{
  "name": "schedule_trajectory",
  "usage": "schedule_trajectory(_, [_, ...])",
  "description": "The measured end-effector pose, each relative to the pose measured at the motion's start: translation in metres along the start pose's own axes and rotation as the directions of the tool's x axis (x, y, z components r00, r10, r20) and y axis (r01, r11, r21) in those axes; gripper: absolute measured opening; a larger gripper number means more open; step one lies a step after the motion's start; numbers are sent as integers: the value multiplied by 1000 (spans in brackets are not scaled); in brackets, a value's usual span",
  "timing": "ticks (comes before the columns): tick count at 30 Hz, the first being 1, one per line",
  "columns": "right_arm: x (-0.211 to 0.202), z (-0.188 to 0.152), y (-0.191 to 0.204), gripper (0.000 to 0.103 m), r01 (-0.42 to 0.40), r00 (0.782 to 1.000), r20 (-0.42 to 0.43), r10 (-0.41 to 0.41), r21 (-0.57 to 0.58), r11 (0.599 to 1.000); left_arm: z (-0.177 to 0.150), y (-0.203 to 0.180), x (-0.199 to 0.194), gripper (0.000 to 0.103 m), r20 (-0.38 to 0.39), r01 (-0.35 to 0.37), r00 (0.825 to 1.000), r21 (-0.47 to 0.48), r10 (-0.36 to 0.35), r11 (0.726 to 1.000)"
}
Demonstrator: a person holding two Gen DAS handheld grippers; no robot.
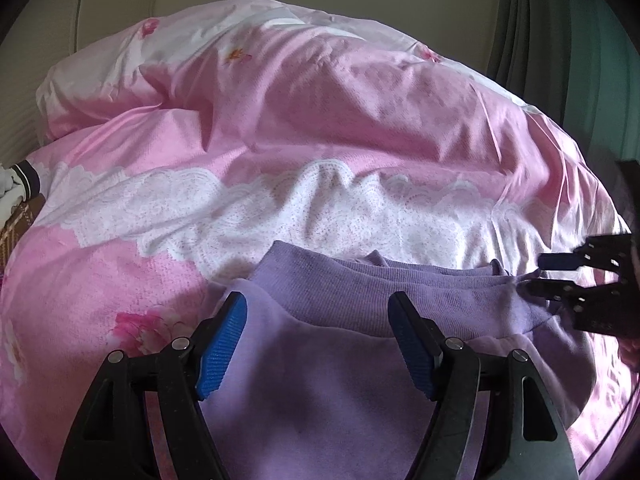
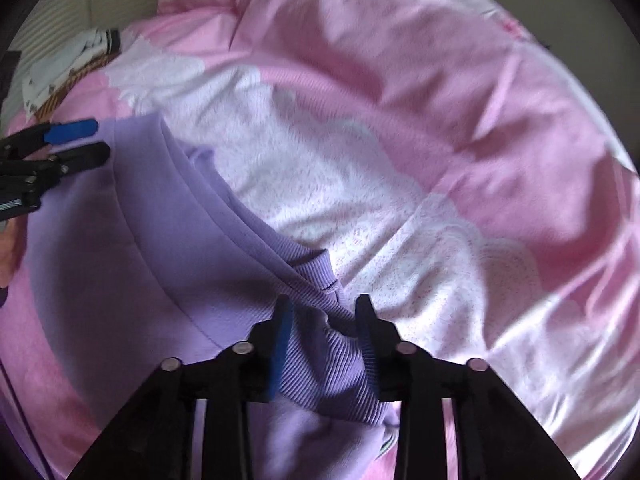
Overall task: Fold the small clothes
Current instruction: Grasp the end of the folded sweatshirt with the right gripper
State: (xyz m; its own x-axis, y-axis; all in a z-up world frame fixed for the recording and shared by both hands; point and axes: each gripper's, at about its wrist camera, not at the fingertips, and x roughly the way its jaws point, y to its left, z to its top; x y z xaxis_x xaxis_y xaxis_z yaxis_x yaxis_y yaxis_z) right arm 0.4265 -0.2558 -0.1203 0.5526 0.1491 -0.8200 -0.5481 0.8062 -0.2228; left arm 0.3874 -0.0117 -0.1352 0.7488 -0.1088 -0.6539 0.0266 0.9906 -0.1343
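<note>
A lilac sweatshirt [image 1: 320,360] lies on a pink and white quilt [image 1: 280,128], its ribbed hem [image 1: 360,292] toward the far side. My left gripper [image 1: 318,304] is open, its blue pads either side of the hem's left part, just above the cloth. My right gripper [image 2: 324,308] is open too, its jaws straddling a bunched ribbed corner [image 2: 320,360] of the sweatshirt [image 2: 120,260]. The right gripper shows at the right edge of the left wrist view [image 1: 536,274]. The left gripper shows at the left edge of the right wrist view [image 2: 100,140].
The quilt [image 2: 440,120] is rumpled into a high mound behind the sweatshirt. A white garment with dark stripes [image 2: 72,56] lies on a brown patterned cloth [image 1: 16,220] at the far left. A curtain [image 1: 560,40] hangs at the right.
</note>
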Motion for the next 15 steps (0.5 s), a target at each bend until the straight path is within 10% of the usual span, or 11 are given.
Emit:
schedule_trajectory(6, [-42,-43,14,54,39,985,146,-92,330,943,-3,0,0,73,-17,-6,1000,6,6,1000])
schedule_trajectory(9, [-62,-73,24,72,13,968,209,-140,514,858,-3,-6,-8,73,-9,3,1000,25,-3,1000])
schedule_trajectory(15, [-76,-123,41,73,-57,950,237,-203,770,635,-3,-20,-30,75,15,13,1000,73,-15,997])
